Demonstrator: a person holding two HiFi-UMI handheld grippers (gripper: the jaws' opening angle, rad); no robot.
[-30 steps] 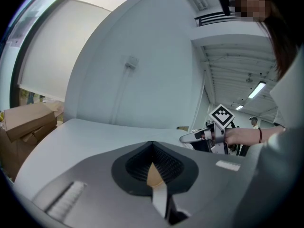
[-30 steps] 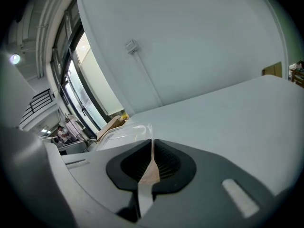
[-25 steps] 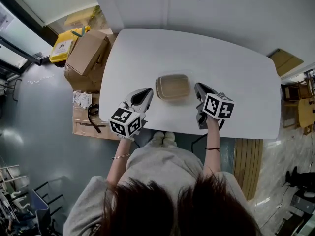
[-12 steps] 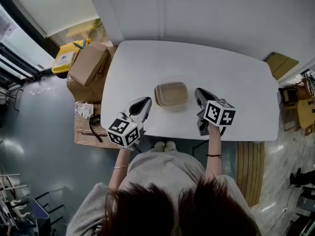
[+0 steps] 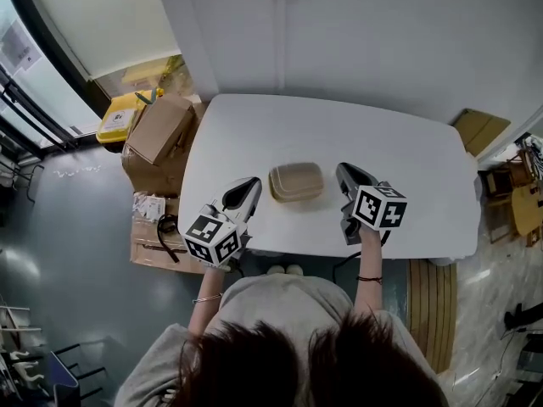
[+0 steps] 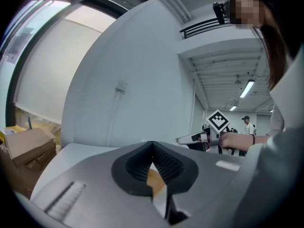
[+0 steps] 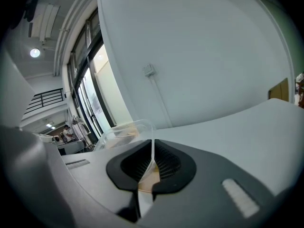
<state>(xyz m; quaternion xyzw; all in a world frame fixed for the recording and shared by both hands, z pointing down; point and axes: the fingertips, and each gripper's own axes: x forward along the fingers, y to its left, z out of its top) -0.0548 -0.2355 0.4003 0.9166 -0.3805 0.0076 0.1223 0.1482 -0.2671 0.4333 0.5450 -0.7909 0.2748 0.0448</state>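
Lidded container [image 5: 296, 181] sits on table [image 5: 416, 155] between left claw [image 5: 249, 184] and right claw [image 5: 344, 173]; both pinched closed, empty, just beside it.

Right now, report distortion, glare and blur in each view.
Head view: evenly lit and sharp, no glare on the container. Left gripper view: heavy fisheye, dark corners, bright window at left. Right gripper view: same curvature, glaring windows at left.

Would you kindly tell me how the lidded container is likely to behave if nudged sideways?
The container looks thin-walled with a clear lid, so probably light and flexible. Low and broad on the smooth table, it would likely slide rather than tip.
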